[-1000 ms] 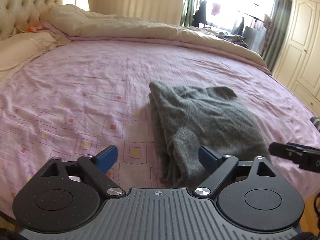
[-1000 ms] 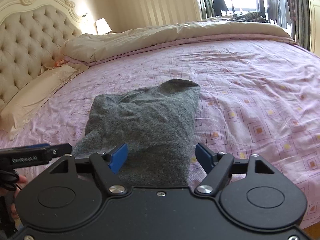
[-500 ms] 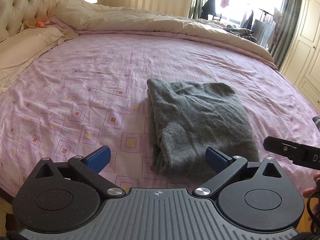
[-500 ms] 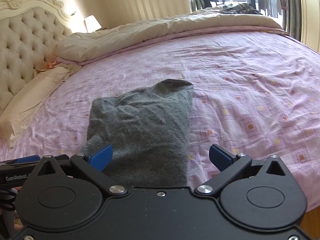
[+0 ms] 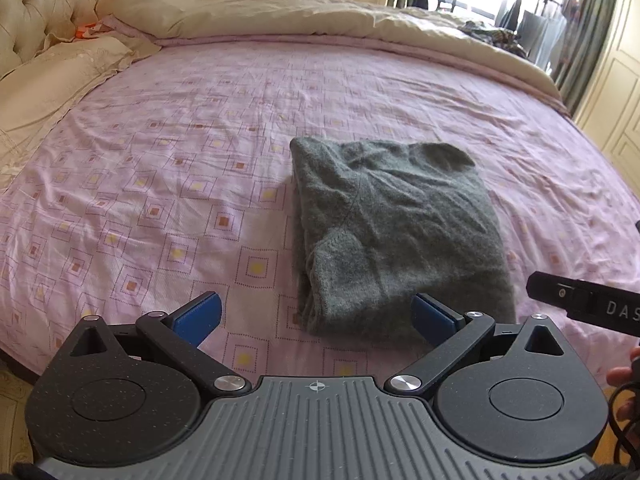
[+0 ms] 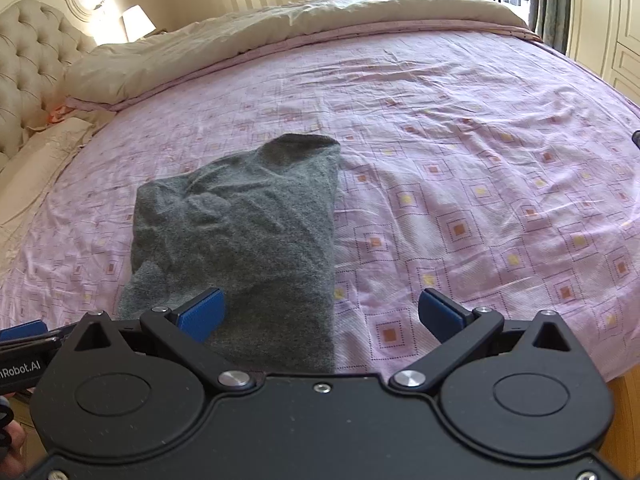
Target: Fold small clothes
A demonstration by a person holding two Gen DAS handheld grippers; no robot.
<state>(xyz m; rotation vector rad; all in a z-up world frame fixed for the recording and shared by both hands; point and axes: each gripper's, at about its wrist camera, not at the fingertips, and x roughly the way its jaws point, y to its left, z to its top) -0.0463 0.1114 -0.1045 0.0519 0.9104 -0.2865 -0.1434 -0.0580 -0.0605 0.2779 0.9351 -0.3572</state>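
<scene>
A grey knitted garment point(image 5: 396, 232) lies folded into a rough rectangle on the pink patterned bedsheet point(image 5: 180, 152), near the bed's front edge. My left gripper point(image 5: 316, 316) hovers open just short of the garment's near left corner, nothing between its blue pads. In the right wrist view the same grey garment point(image 6: 248, 232) lies left of centre. My right gripper point(image 6: 320, 314) is open above the garment's near right edge and holds nothing. The right gripper's body point(image 5: 584, 308) shows at the right edge of the left wrist view.
A beige duvet point(image 5: 320, 16) is bunched along the far side of the bed. A tufted headboard point(image 6: 32, 68) and pillows point(image 5: 52, 80) are at the left. Wardrobe doors point(image 6: 608, 20) stand at the right. A hand point(image 5: 624, 372) holds the right gripper.
Both grippers have pulled back from the garment and risen, and their jaws have opened wider. The garment stays lying folded on the sheet.
</scene>
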